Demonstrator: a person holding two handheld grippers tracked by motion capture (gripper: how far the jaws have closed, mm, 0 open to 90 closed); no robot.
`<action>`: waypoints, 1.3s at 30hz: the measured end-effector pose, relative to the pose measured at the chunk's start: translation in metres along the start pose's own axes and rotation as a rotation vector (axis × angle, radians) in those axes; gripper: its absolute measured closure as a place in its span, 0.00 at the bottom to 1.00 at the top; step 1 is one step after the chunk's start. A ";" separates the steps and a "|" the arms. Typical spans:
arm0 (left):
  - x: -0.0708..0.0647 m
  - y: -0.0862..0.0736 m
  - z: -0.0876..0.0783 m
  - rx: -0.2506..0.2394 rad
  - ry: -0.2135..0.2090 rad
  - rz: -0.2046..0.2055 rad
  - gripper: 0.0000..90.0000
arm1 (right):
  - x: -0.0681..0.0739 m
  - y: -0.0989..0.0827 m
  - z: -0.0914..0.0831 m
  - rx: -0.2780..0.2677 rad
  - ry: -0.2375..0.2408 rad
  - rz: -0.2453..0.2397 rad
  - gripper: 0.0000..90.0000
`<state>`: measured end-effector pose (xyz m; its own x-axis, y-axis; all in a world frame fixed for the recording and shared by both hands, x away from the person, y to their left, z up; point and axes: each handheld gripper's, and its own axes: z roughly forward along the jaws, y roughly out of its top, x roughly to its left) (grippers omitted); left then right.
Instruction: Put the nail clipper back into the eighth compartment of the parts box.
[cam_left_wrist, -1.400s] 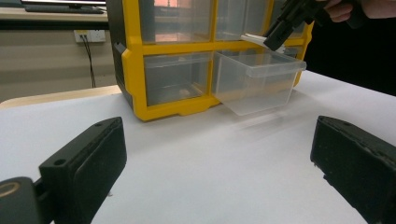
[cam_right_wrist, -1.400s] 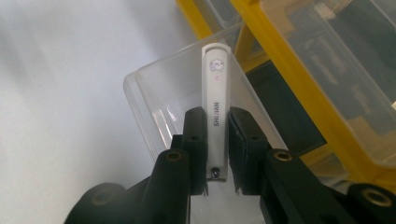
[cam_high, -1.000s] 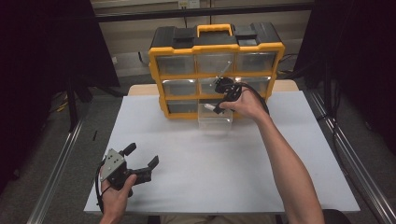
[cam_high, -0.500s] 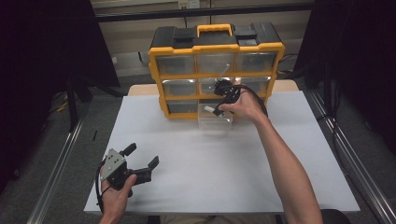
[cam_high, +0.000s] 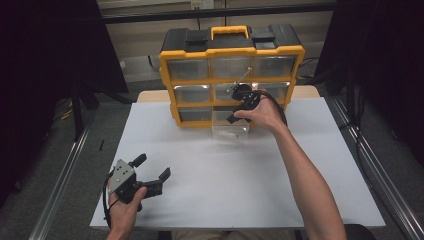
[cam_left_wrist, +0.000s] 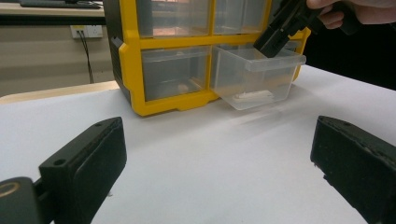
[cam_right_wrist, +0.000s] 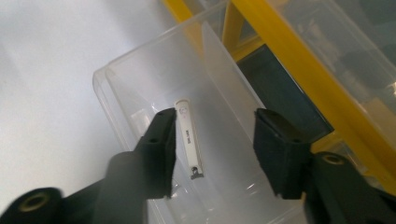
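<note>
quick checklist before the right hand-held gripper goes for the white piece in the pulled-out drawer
1. Drawer pulled out of the yellow organizer, top open: ok.
2. White piece lying flat on the drawer floor, nothing on it: ok.
3. Right hand-held gripper jaws apart, having just opened, nothing between the pads: ok.
4. Jaws straddle the piece: not ok, it lies beside one jaw, below the tips.
5. Room beside the drawer's inner divider: cannot tell.
6. Left hand-held gripper open, well away from the drawer: ok.
</note>
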<state>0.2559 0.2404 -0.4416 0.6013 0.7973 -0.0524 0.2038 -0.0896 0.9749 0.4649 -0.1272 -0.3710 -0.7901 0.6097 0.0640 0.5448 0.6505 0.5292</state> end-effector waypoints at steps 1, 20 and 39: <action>0.000 0.000 0.000 0.000 0.000 0.001 0.04 | 0.000 -0.001 -0.001 -0.011 0.000 0.005 0.48; 0.002 0.000 0.006 0.005 -0.006 -0.014 0.04 | 0.002 -0.022 -0.003 -0.133 -0.022 0.065 0.06; 0.001 0.000 0.001 -0.001 -0.001 0.000 0.04 | 0.022 -0.045 -0.003 -0.375 -0.086 0.100 0.05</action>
<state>0.2573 0.2409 -0.4418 0.6019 0.7969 -0.0528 0.2030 -0.0888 0.9751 0.4220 -0.1444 -0.3913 -0.7036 0.7073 0.0681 0.4647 0.3855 0.7972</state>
